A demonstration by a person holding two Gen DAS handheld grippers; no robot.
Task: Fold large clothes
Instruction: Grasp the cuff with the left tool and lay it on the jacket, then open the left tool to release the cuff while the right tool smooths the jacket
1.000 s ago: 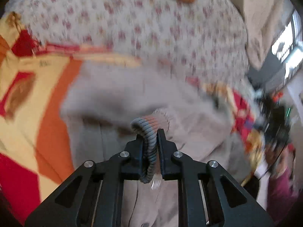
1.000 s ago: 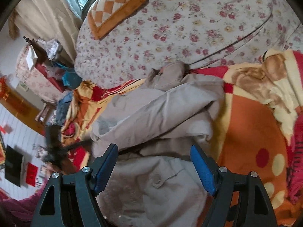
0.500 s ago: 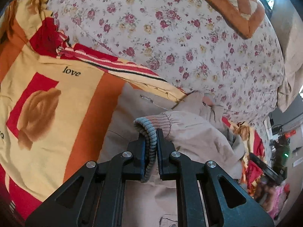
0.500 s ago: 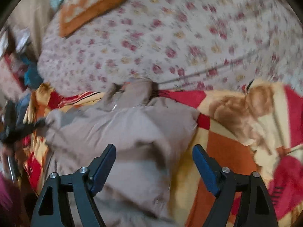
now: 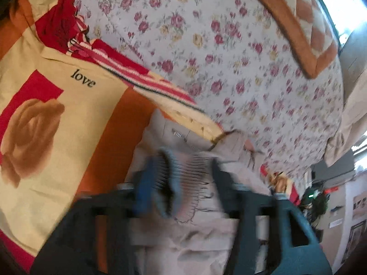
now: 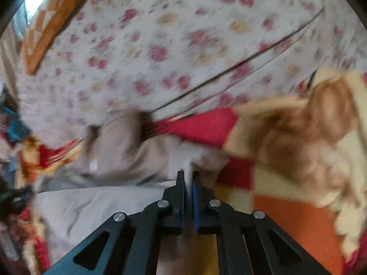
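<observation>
Jacket, beige, large, lies on the bed across the patterned blanket, collar end toward the floral quilt. My left gripper: fingers are opening right now, ribbed cuff sits between them but the pads no longer look pressed on it; frame is blurred, so that part is a judgement. Looks like the sleeve is being laid across the jacket body, cuff dropped where the fold should end. My right gripper: fingers pinched nearly together on a thin edge of the jacket fabric at its blanket side, probably the shoulder or side seam, gripped there so the next fold can be dragged over. Materials: jacket shell is smooth woven cloth, creases softly, metal zipper visible near the collar; cuff is stretchy grey-blue rib knit. Blanket is fleecy, orange, red and cream with a rose print and the word "love". Quilt is stitched cotton with small flowers. Orange checked cushion at the far end.
</observation>
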